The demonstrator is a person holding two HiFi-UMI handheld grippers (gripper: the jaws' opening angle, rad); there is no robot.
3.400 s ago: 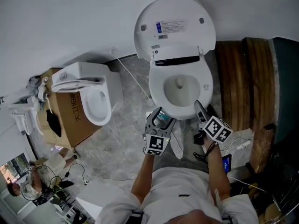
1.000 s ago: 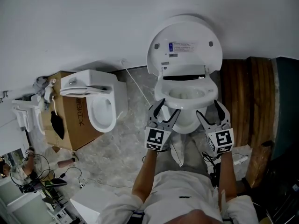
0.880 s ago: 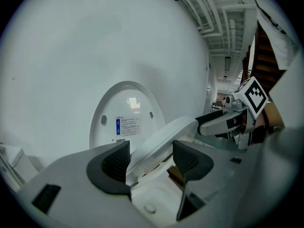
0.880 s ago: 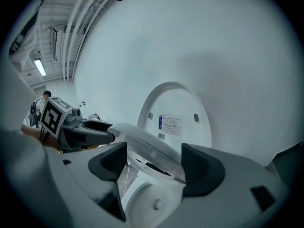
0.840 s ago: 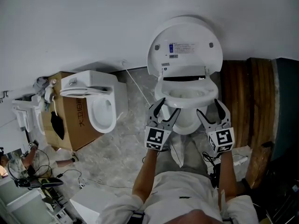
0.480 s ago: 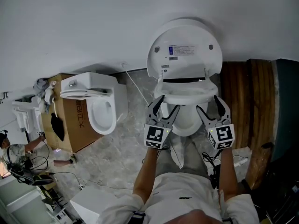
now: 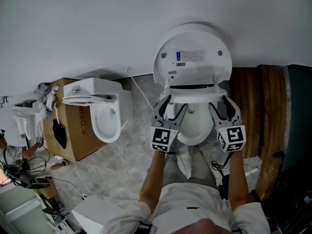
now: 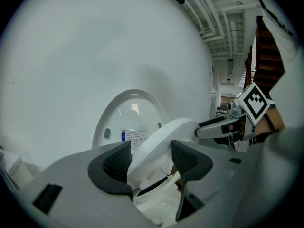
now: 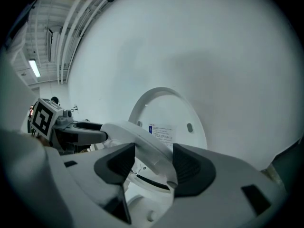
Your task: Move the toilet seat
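Head view: toilet seat (image 7: 195,97) stands half-raised between bowl (image 7: 192,126) and upright lid (image 7: 192,52). The left gripper (image 7: 169,108) and right gripper (image 7: 225,106) are at its front corners.
Left gripper view: jaws, just closing, clamp the seat rim.
Right gripper view: likewise, jaws just closed onto the rim.

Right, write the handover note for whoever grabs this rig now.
Left claw: jaws just been closing, now gripping the toilet seat on its left side.
Right claw: jaws just been closing, now gripping the seat's right side.
Seat: tilted partway up off the bowl; lid upright against the wall.
Done: both grips taken, seat lifted clear of the bowl.
Left: probably swing the seat on up to the lid, then let go.
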